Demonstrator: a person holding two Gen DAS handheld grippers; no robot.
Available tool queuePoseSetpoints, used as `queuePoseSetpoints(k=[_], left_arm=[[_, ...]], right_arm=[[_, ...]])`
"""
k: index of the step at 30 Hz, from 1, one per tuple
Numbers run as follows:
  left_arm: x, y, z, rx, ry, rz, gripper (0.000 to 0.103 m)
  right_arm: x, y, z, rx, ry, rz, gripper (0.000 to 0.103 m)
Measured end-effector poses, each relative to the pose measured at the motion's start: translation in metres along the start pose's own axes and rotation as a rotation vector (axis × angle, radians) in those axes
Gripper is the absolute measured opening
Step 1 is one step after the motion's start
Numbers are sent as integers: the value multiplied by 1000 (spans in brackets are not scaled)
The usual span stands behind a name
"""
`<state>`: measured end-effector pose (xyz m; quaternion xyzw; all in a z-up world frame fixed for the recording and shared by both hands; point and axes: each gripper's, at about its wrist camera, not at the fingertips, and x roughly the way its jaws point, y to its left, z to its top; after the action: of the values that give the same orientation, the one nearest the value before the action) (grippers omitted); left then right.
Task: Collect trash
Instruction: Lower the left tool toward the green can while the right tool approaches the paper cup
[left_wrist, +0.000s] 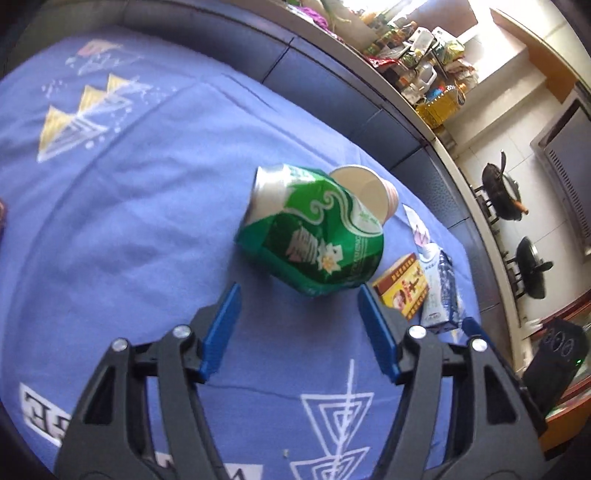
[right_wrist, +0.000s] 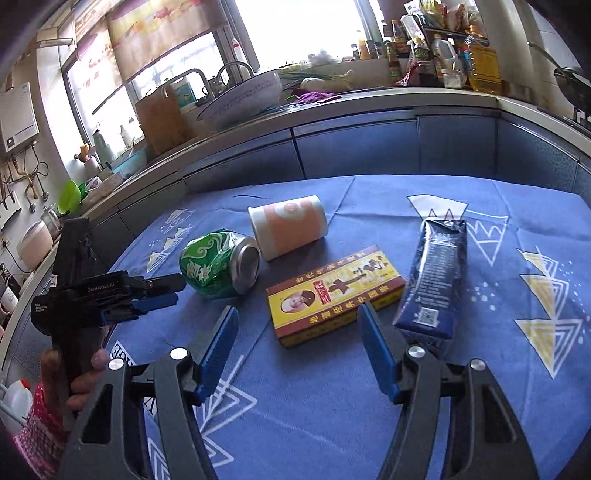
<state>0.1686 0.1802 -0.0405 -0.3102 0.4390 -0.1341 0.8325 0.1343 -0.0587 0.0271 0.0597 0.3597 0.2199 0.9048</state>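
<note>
Trash is seen scattered on a bench covered by a blue patterned cloth (right_wrist: 314, 387). A crushed green can (left_wrist: 314, 232) is laid on its side, and a paper cup (right_wrist: 288, 227), also on its side, is found just beyond it, touching or nearly touching it. A yellow and red box (right_wrist: 334, 295) is placed flat to the right of the can, and a dark blue carton (right_wrist: 432, 277) is laid just right of the box.

The left tool (left_wrist: 299, 328) is held with its blue jaws spread wide and nothing gripped; the can is seen just ahead of the tips, not between them. The right tool (right_wrist: 297, 343) is likewise held wide open and empty, with the near end of the box just ahead of its jaws and the carton close beside its right finger.

In the right wrist view, the left tool is seen at the left, gripped by a hand (right_wrist: 86, 384), its tips near the can. A kitchen worktop with bottles and a basin is visible at the far side.
</note>
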Motion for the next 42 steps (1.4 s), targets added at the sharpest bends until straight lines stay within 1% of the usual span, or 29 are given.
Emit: queuePoseSetpoints(k=[3,5,6,8,10,12,14,16,17,18,19,20,22,23,26,27,29,30,31,32,33,34,35,36,38,39,40,42], left_arm=[[13,6,6,-108,27,-111,67],[20,9,10,-169,26,-161,70],[24,12,12,-203,25,-179,73],[32,18,16,-271,28,-221,74],[36,23,17,-319,20,-241,74],[35,24,18,-336,-2,-246,75],[36,22,17,-349,-21,-233,74],[40,21,17,-343,-16,-187,43],[43,23,18,-358,-8,-215,38],[45,25,18,-381,-6,-224,23],[45,25,19,-381,1,-186,0],[45,29,20,-372,8,-149,0],[46,33,19,-375,17,-150,0],[45,37,17,-375,18,-149,0],[38,45,14,-380,15,-155,0],[34,46,13,-381,8,-146,0],[26,47,15,-368,-14,-122,5],[22,45,18,-349,-26,-111,13],[19,42,21,-326,-39,-91,26],[15,39,23,-308,-52,-66,34],[12,35,24,-290,-63,-41,53],[9,28,26,-258,-80,-19,61],[6,18,28,-206,-98,4,64],[4,2,28,-126,-116,45,65],[4,-31,25,52,-158,158,72],[6,-46,21,145,-181,215,80],[9,-58,16,226,-198,260,85],[18,-75,9,339,-208,306,86]], right_arm=[[12,5,10,-5,4,-4,67],[20,6,16,-18,5,-20,67],[24,8,19,-37,7,-31,67],[34,13,25,-109,17,-52,67],[43,15,33,-178,26,-98,67],[54,8,46,-170,47,-119,67],[70,0,59,-140,93,-113,67],[89,-6,68,-136,151,-112,67],[97,-9,71,-134,175,-121,67],[105,-12,71,-130,201,-135,67],[112,-14,71,-127,224,-152,67],[116,-16,69,-126,239,-167,67],[122,-21,63,-124,262,-181,67],[120,-21,60,-131,248,-179,67],[113,-19,53,-147,258,-157,67],[109,-15,50,-149,268,-121,67],[102,-7,46,-143,291,-30,67],[98,-6,44,-140,291,-8,67],[94,-5,44,-135,279,-4,67],[91,-5,44,-126,265,0,67],[88,-7,45,-112,253,0,67],[85,-11,47,-91,242,0,67],[83,-17,50,-58,236,12,67],[82,-22,53,-18,233,29,67],[79,-32,58,53,222,55,67],[77,-36,61,74,212,58,67],[76,-38,65,87,201,58,67],[76,-38,73,91,181,43,67]])
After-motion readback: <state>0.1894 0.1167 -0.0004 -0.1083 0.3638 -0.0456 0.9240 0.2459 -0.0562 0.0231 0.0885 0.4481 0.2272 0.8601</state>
